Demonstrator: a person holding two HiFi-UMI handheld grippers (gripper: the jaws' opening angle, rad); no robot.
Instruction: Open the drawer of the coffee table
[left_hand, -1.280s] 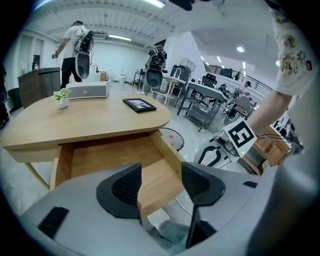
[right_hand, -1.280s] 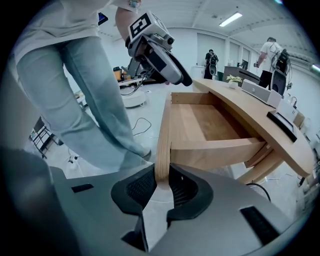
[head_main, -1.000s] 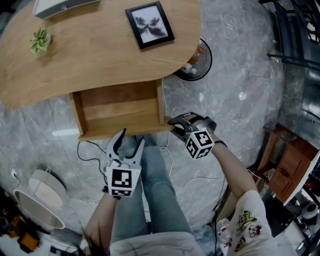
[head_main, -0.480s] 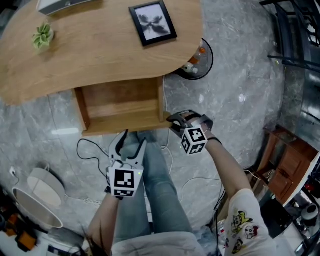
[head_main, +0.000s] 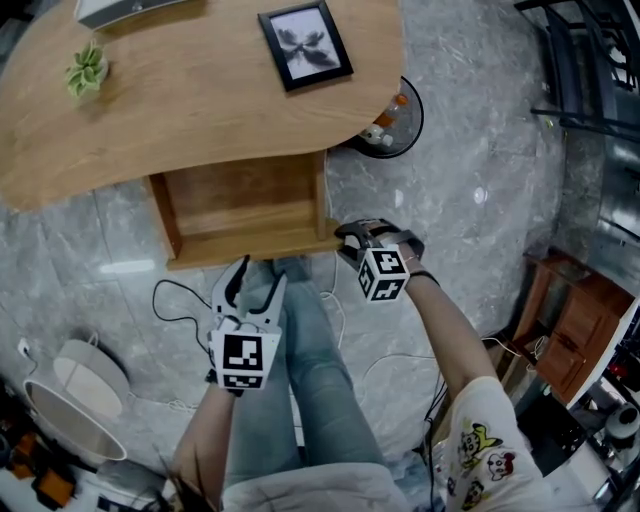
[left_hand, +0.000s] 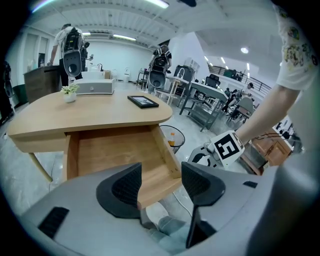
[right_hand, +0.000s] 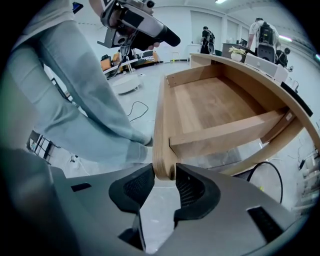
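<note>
Head view: the drawer (head_main: 245, 215) stands pulled out from under the table (head_main: 180, 110). The right gripper (head_main: 345, 240) points steeply down at its front corner; a crooked withdrawal could nudge it back in.

Left gripper view: the left gripper (left_hand: 161, 182) is wide and empty, short of the drawer.

Right gripper view: the jaws have just been opening and loosely straddle the drawer front (right_hand: 162, 130).

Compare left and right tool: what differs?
The left tool has jaws apart, nothing between them; the right tool straddles the drawer front at its end, jaws having just been opening. The left tool hangs short of the drawer; the right tool sits at its corner. Both face the open drawer.
</note>
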